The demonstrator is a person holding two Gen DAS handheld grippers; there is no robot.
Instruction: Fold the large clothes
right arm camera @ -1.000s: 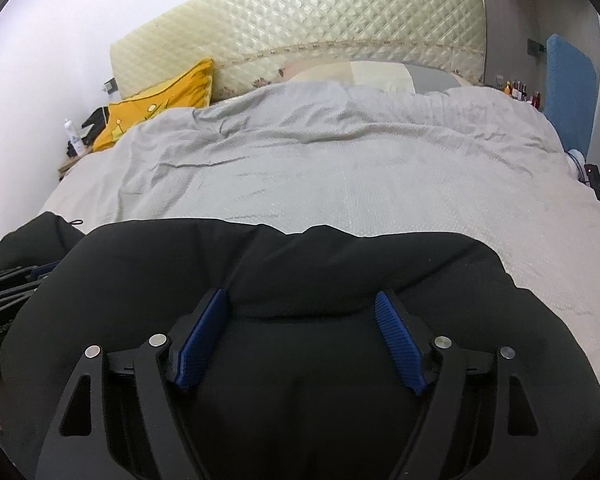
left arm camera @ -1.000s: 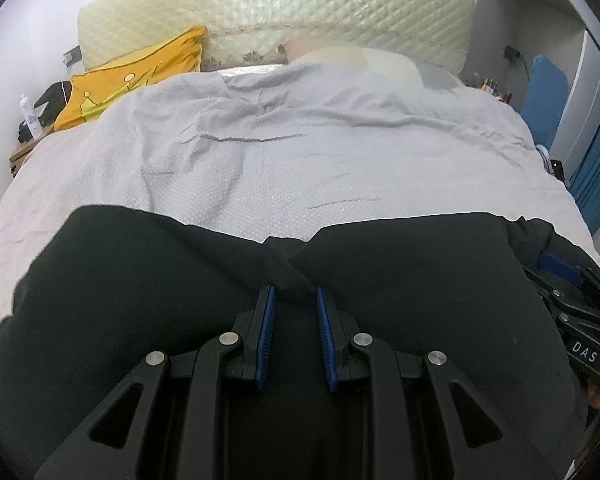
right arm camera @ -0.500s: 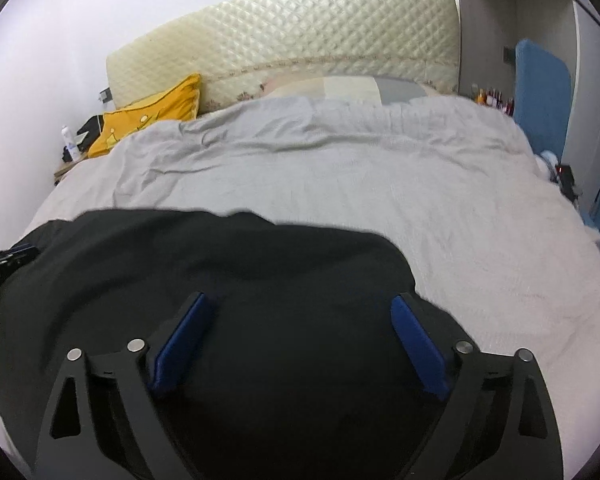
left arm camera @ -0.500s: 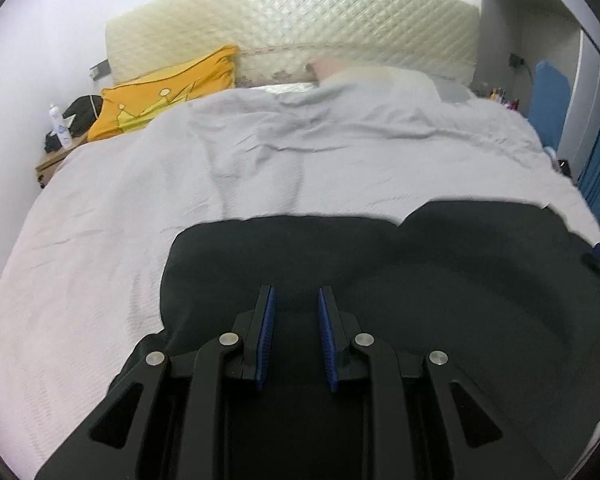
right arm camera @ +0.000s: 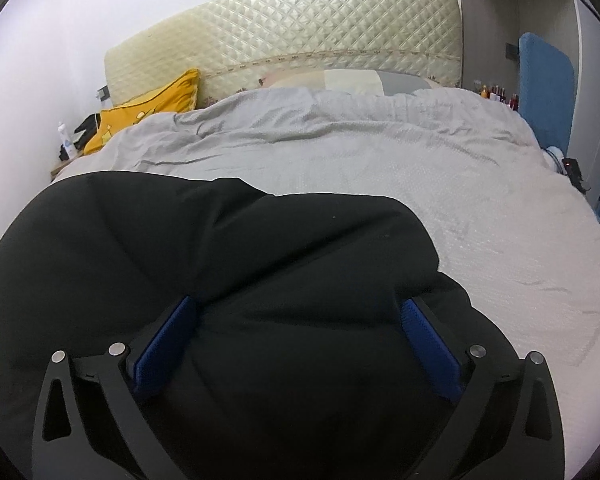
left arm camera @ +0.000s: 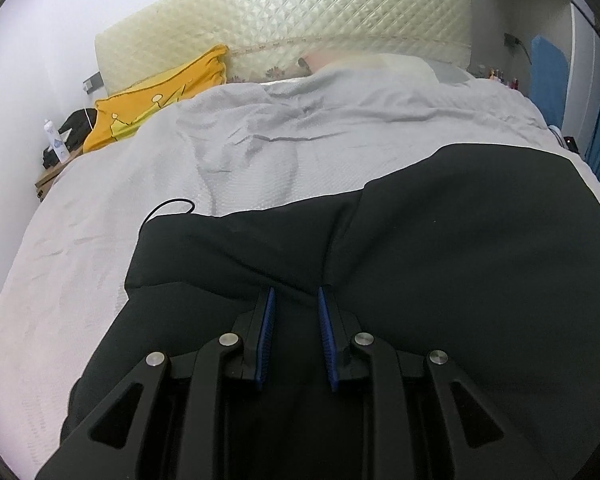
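A large black garment (left arm camera: 440, 240) lies on the grey bedcover (left arm camera: 260, 160), with a thin drawstring (left arm camera: 172, 205) looping off its upper left corner. My left gripper (left arm camera: 294, 300) has its blue pads close together, pinching a ridge of the black fabric that pulls into folds at the tips. In the right wrist view the same black garment (right arm camera: 220, 248) bulges up between the widely spread fingers of my right gripper (right arm camera: 300, 308), which is open with fabric lying between and over the pads (right arm camera: 168, 340).
A yellow pillow (left arm camera: 156, 96) and a quilted cream headboard (left arm camera: 300, 20) are at the bed's far end. A nightstand with a bottle (left arm camera: 56, 140) stands at the far left. A blue chair (right arm camera: 544, 80) and small bottles stand by the bed's right side.
The left gripper has moved right and forward with the fabric, so the garment's left edge folded inward and more bedcover shows on the left. The right gripper stayed open and shifted a little right.
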